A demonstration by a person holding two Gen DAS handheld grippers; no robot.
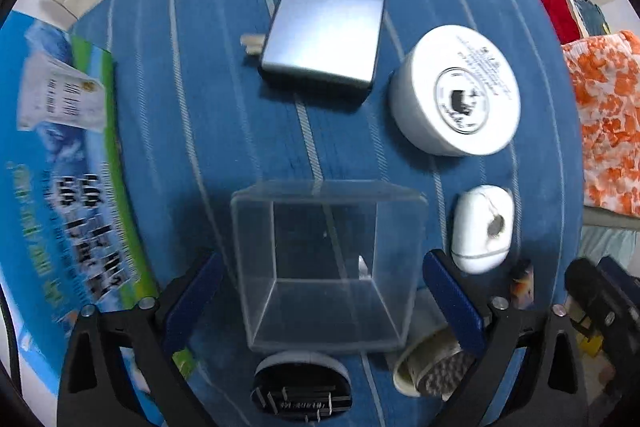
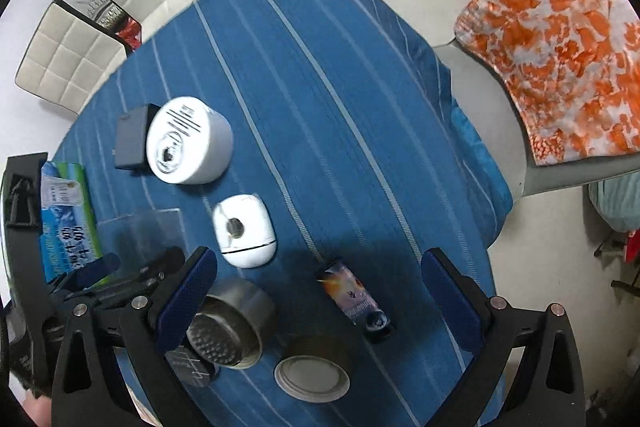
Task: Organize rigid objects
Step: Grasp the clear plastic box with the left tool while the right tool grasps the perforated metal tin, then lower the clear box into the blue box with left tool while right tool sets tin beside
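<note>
Jaws of both grippers are standing spread, pinching nothing. The left gripper point(image 1: 324, 291) is straddling a clear plastic box point(image 1: 328, 267) without visibly touching it; the right gripper point(image 2: 320, 291) is hovering over a small printed can point(image 2: 354, 301) lying on the blue striped desk point(image 2: 320, 107). A silver-grey charger point(image 1: 324, 39), round white canister point(image 1: 456, 91) and white egg-shaped device point(image 1: 482, 229) are lying beyond the box, a metal strainer cup point(image 2: 232, 327) and tape roll point(image 2: 314, 367) near the right gripper. The desk's far right half is lying open.
</note>
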